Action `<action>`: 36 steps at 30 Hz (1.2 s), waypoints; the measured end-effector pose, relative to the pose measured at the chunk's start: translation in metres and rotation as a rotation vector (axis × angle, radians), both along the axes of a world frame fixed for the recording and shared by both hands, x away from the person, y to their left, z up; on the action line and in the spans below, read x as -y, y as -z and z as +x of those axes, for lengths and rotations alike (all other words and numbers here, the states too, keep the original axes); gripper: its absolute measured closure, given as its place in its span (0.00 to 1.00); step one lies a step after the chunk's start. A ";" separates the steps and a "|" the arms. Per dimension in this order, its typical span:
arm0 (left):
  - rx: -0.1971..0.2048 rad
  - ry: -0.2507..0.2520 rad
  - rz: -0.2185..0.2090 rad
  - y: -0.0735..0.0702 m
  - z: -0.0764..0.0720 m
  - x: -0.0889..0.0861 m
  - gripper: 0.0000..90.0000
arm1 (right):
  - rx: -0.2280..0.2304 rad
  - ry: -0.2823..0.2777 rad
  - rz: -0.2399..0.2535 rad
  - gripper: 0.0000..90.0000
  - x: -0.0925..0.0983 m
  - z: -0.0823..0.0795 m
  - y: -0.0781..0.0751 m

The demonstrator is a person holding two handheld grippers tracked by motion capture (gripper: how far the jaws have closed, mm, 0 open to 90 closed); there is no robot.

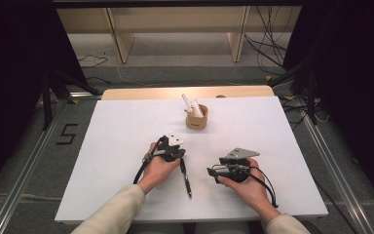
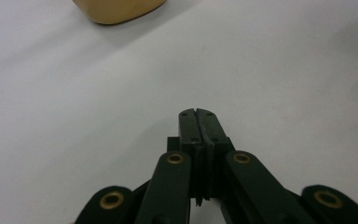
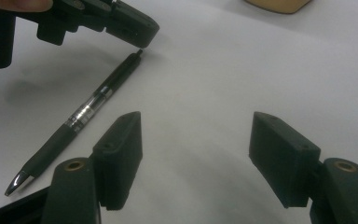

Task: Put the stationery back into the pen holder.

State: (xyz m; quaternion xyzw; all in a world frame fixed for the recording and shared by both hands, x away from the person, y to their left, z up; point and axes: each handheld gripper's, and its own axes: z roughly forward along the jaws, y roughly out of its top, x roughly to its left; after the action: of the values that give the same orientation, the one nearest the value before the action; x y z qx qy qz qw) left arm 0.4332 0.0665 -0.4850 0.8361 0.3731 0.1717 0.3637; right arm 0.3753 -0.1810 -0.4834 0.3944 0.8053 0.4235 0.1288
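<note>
White sheeting [image 1: 126, 146] is covering the tabletop, with grey floor around it and pale wooden shelving standing beyond the far edge. Toward the far middle of the table I am seeing a small tan holder [image 1: 196, 118] with a white stick-like item leaning out of it; in the left gripper view its rounded tan base [image 2: 119, 10] is showing at the top edge.

I am holding the left gripper [image 1: 180, 155] low over the sheet, just left of centre, and in its own view [image 2: 199, 115] the two black jaws are pressing flat together with nothing between them. A black pen [image 1: 186, 178] is lying on the sheet just beside that gripper, running toward my side of the table. In the right gripper view the pen [image 3: 79, 116] is lying diagonally with its metal tip nearest the camera and its far end just under the left gripper's closed jaws; whether they are touching, I cannot tell.

I am holding the right gripper [image 1: 210, 171] near the pen, pointing toward it. In its own view [image 3: 196, 140] the jaws are standing wide apart over bare sheet, gripping nothing.
</note>
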 end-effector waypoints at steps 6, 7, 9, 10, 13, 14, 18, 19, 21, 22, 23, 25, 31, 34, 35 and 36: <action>-0.012 0.007 0.019 0.002 0.004 0.002 1.00 | 0.000 -0.005 -0.005 0.39 0.000 0.000 0.000; -0.015 0.007 0.021 0.003 0.004 0.002 1.00 | -0.001 -0.005 -0.005 0.39 0.000 0.000 0.000; -0.020 0.008 0.025 0.004 0.005 0.002 1.00 | 0.001 -0.005 -0.005 0.39 0.000 0.000 0.000; -0.022 0.007 0.024 0.005 0.005 0.002 1.00 | -0.001 -0.005 -0.005 0.39 0.000 0.000 0.000; -0.026 0.007 0.026 0.005 0.005 0.001 1.00 | -0.002 -0.006 -0.006 0.39 0.000 0.000 0.000; -0.026 0.008 0.027 0.005 0.005 0.001 1.00 | -0.002 -0.007 -0.006 0.39 0.000 0.000 0.000; -0.031 0.008 0.031 0.005 0.005 0.000 1.00 | -0.002 -0.008 -0.005 0.39 -0.001 0.000 0.000; -0.032 0.008 0.034 0.005 0.005 0.000 1.00 | -0.002 -0.008 -0.005 0.39 -0.001 0.000 0.000; -0.034 0.006 0.041 0.004 0.004 -0.001 1.00 | -0.002 -0.008 -0.005 0.39 0.000 0.000 0.000; -0.036 0.006 0.043 0.004 0.004 -0.002 1.00 | -0.002 -0.008 -0.004 0.39 0.000 0.000 0.000; -0.037 0.004 0.047 0.004 0.003 -0.002 1.00 | -0.002 -0.007 -0.002 0.39 0.000 0.000 0.000; -0.035 -0.001 0.054 0.003 0.002 -0.003 1.00 | 0.001 -0.006 -0.001 0.39 0.000 0.000 0.000; -0.044 -0.014 0.065 0.002 0.000 -0.006 1.00 | 0.001 -0.006 0.001 0.39 0.000 -0.001 -0.001; -0.049 -0.016 0.070 0.002 -0.001 -0.007 1.00 | 0.001 -0.007 0.000 0.39 0.001 -0.001 -0.001; -0.050 -0.018 0.070 0.002 -0.002 -0.008 1.00 | 0.000 -0.007 -0.001 0.39 0.001 -0.001 -0.001; -0.051 -0.022 0.071 0.002 -0.002 -0.008 1.00 | 0.001 -0.007 -0.001 0.39 0.001 -0.001 -0.001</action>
State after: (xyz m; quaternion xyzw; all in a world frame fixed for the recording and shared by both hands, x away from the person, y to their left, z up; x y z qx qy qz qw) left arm 0.4313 0.0747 -0.4869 0.8485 0.3849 0.1673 0.3224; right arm 0.3740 -0.1823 -0.4820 0.3913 0.8068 0.4238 0.1277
